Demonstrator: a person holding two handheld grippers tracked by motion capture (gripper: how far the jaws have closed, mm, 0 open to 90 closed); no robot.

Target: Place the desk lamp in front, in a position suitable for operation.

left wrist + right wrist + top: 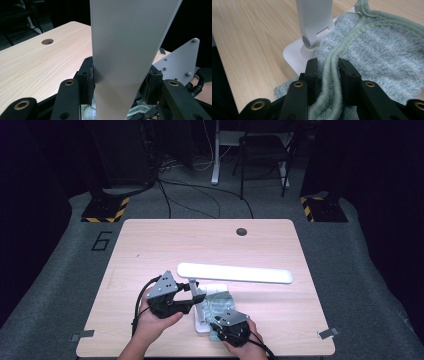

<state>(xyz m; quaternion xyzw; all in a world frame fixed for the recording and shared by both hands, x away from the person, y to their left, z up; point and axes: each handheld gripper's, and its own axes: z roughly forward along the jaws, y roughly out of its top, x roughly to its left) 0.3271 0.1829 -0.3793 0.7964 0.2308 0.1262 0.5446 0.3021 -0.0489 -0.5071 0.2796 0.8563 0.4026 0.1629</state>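
Left tool (192,292) clamps the lamp's arm (120,82), frame centre. Right tool (223,324) pinches the green cloth (372,50) lying on the lamp base (292,53), lower centre. Both grips set; wiping looks barely begun.

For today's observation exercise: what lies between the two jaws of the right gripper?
The folded hem of the pale green towel lies pinched between the right gripper jaws, beside the white lamp; the right gripper view shows it.

Overhead view; two close lamp (235,273) views
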